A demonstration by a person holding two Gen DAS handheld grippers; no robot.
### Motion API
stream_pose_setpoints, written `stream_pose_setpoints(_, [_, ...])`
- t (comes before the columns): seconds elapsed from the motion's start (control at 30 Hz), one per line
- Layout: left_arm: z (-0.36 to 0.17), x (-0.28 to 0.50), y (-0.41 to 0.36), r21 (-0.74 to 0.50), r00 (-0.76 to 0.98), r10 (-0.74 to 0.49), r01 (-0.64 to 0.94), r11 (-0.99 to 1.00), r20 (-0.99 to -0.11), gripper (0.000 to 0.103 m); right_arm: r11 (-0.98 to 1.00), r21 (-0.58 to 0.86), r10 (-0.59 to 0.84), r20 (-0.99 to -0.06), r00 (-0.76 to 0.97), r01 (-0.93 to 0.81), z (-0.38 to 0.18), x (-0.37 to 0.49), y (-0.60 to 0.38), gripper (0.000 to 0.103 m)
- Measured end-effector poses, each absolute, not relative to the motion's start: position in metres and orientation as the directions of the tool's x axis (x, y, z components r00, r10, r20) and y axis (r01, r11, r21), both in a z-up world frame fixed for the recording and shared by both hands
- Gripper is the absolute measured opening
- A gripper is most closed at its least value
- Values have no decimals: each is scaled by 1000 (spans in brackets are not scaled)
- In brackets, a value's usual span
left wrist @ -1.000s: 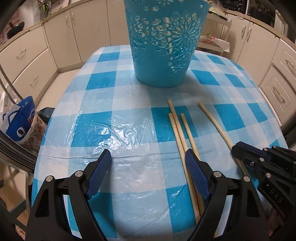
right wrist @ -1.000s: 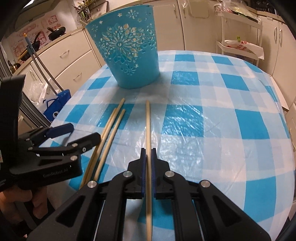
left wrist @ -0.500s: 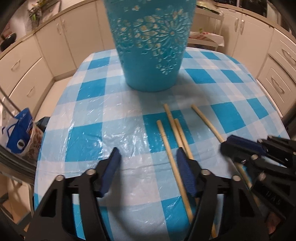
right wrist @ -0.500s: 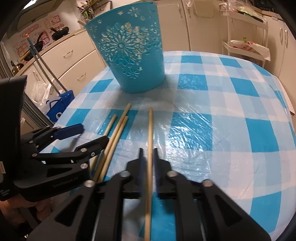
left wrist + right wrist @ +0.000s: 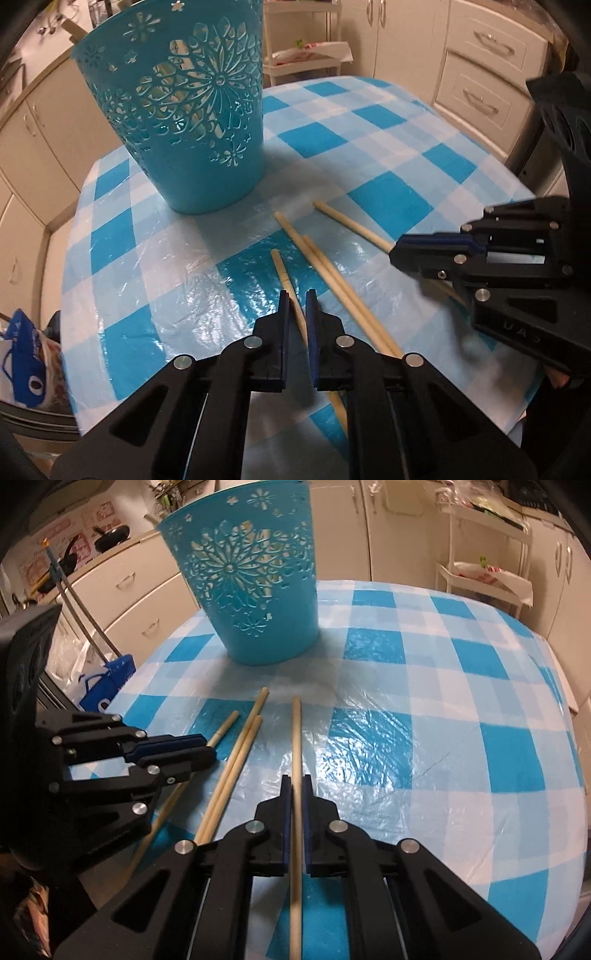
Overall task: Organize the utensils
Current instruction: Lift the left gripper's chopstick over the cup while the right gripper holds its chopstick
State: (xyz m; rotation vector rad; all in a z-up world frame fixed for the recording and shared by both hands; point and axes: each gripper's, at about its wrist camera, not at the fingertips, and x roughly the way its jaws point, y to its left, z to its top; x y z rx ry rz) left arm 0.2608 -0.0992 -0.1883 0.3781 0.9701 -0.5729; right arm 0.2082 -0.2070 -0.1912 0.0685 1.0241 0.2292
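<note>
A teal cut-out basket [image 5: 184, 122] [image 5: 255, 583] stands on the checked tablecloth [image 5: 388, 155], with wooden sticks showing through its holes. Several wooden chopsticks lie in front of it. My left gripper [image 5: 295, 295] [image 5: 207, 747] is closing its jaws on the leftmost chopstick [image 5: 282, 271], and the pads press its sides. A pair of chopsticks [image 5: 332, 269] [image 5: 240, 746] lies loose in the middle. My right gripper [image 5: 295, 779] [image 5: 397, 251] is closing its jaws on the rightmost chopstick [image 5: 296, 734], which runs straight between the pads.
A blue and white bag [image 5: 26, 362] [image 5: 103, 686] sits on the floor left of the table. A white wire rack [image 5: 480, 576] stands behind the table on the right, and cream cabinets [image 5: 476, 74] line the walls.
My left gripper's wide-open jaws came together on the leftmost chopstick, and the view rolled. That chopstick shifted away from the pair. The right jaws loosened briefly, then gripped their chopstick again.
</note>
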Motion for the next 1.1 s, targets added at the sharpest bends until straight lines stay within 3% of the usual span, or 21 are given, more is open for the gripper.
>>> stream_pose_setpoints(0.1, [-189, 262, -100, 57, 445, -247, 567, 822, -861, 11, 973, 113, 200, -848, 491, -200, -191, 211, -201, 6])
stream_pose_setpoints(0.17, [-189, 260, -102, 63, 461, -241, 550, 833, -854, 7, 972, 128, 210, -848, 487, -197, -191, 211, -203, 6])
stream_pose_setpoints(0.3, [-187, 252, -95, 30, 496, -264, 508, 861, -827, 4, 931, 352, 354, -808, 471, -96, -196, 211, -230, 6])
stream_pose_setpoints(0.37, [-181, 244, -87, 9, 532, -283, 480, 877, -798, 4, 918, 392, 365, -787, 498, -55, -198, 208, -241, 6])
stream_pose_setpoints(0.67, [-87, 218, -34, -147, 755, -454, 440, 886, -473, 4, 884, 466, 380, -754, 535, 29, -202, 209, -260, 6])
stream_pose_setpoints(0.97, [10, 246, -27, -160, 864, -470, 446, 881, -180, 4, 890, 456, 373, -755, 539, 23, -202, 208, -259, 6])
stream_pose_setpoints(1.1, [36, 269, -35, -151, 885, -455, 439, 886, -101, 4, 885, 466, 381, -751, 540, 23, -203, 207, -259, 6])
